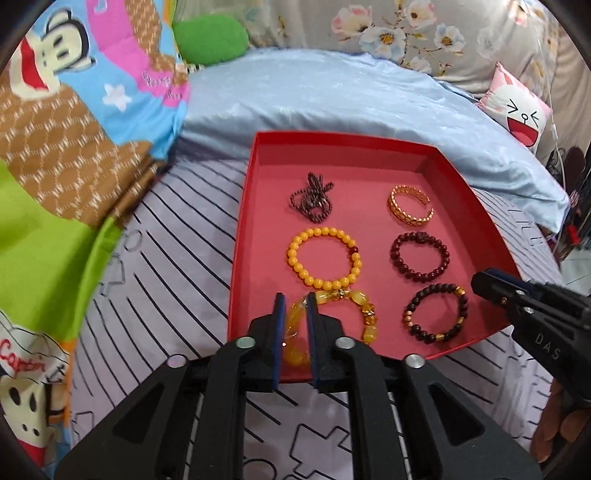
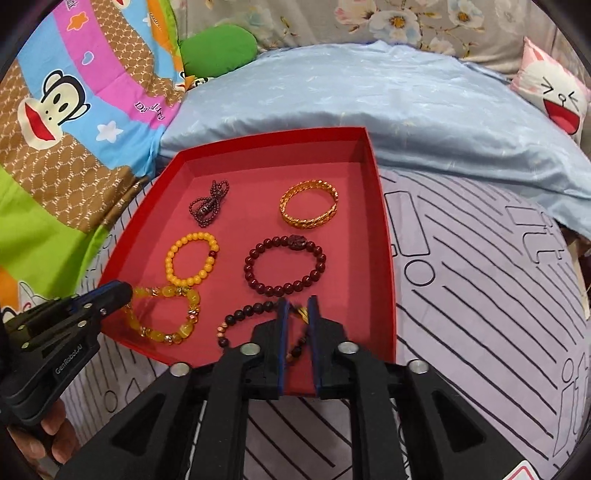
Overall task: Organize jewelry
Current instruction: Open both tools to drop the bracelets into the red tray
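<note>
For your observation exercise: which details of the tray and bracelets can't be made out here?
- Left wrist view: the amber bracelet near side, behind the left claw.
- Right wrist view: part of the dark bead bracelet, behind the right claw; blurred there.
- Both views: the red tray near rim, behind the claws.

Left tool [image 1: 295, 314] tilted down, jaws slightly apart. Right tool [image 2: 297, 315] likewise. Fingers [image 2: 51, 439] grip left handle.

bed: striped sheet [image 1: 184, 258] | blue pillow [image 1: 332, 96] | floral quilt [image 1: 424, 33]
</note>
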### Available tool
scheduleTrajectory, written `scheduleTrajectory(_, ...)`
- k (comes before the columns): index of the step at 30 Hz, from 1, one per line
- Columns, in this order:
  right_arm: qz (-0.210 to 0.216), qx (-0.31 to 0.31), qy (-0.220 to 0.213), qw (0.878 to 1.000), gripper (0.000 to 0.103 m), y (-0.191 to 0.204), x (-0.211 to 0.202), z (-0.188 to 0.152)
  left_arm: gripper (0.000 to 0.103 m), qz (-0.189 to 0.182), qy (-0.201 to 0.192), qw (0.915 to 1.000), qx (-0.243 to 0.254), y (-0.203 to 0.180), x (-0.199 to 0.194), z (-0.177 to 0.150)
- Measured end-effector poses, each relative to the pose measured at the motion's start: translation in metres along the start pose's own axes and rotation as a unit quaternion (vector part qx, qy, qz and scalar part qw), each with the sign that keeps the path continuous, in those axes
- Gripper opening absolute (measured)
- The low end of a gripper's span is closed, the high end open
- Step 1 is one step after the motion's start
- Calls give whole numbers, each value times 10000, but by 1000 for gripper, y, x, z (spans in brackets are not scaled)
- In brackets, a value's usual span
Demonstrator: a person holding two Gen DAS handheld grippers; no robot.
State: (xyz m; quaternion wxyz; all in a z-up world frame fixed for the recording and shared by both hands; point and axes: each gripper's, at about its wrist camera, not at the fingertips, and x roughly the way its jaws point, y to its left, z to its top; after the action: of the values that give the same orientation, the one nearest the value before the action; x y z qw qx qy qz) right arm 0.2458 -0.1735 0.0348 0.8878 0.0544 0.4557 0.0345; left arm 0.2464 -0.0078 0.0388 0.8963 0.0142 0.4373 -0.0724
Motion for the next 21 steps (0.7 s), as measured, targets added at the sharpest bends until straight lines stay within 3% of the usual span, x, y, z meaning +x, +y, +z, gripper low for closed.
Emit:
scheduleTrajectory(2, 2, 77, -129, 9999, 44, -3, -6, -2, 43, 141, -174, 9997, 48, -2, -6, 0)
scheduleTrajectory(3, 9, 101, -154, 9998, 44, -4, -8, -2, 45, 192, -272, 9994, 65, -2, -9, 0)
scheduleTrajectory(21, 198, 178, -196, 9995, 44, 2, -53, -35, 46, 348, -348, 9988, 36, -9, -45, -19)
